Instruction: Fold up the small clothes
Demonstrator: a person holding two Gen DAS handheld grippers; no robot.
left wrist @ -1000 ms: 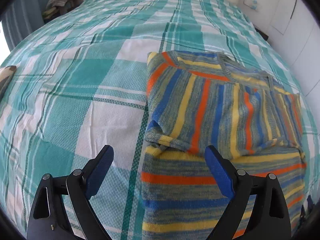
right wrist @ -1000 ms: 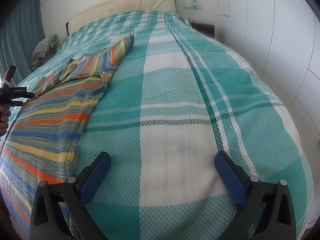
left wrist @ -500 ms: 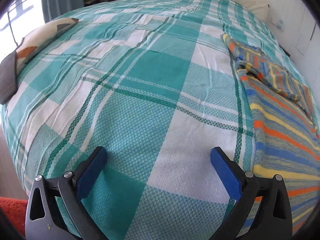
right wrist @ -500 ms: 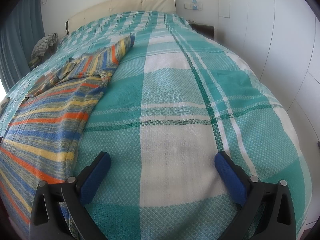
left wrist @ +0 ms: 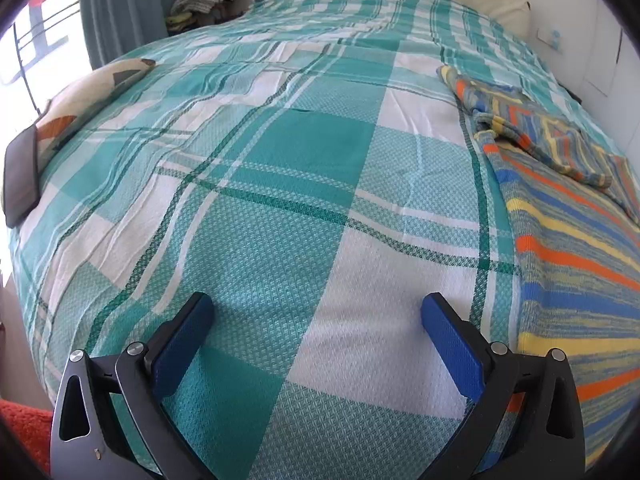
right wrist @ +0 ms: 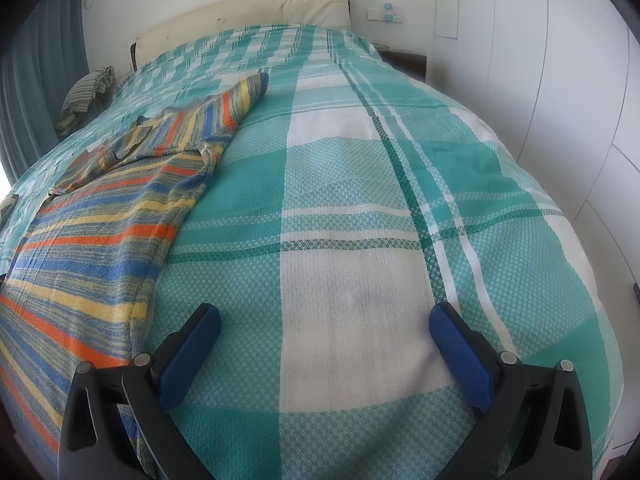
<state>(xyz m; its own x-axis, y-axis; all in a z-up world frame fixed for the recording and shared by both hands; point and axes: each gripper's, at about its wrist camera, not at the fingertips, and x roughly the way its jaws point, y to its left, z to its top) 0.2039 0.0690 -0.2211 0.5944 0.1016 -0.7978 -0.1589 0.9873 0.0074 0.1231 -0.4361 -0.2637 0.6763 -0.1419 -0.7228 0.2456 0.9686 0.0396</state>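
Sweater (left wrist: 568,240) in orange, blue and yellow stripes lies flat on the bed's teal-and-white plaid cover (left wrist: 288,184), one sleeve folded across its chest. I see it right of my left tongs (left wrist: 316,332) and left of my right tongs (right wrist: 324,340). Both tongs are spread wide, pinching nothing, over bare cover. A patterned pillow (left wrist: 80,100) sits at the bed's left edge, a cream headboard (right wrist: 248,12) beyond.
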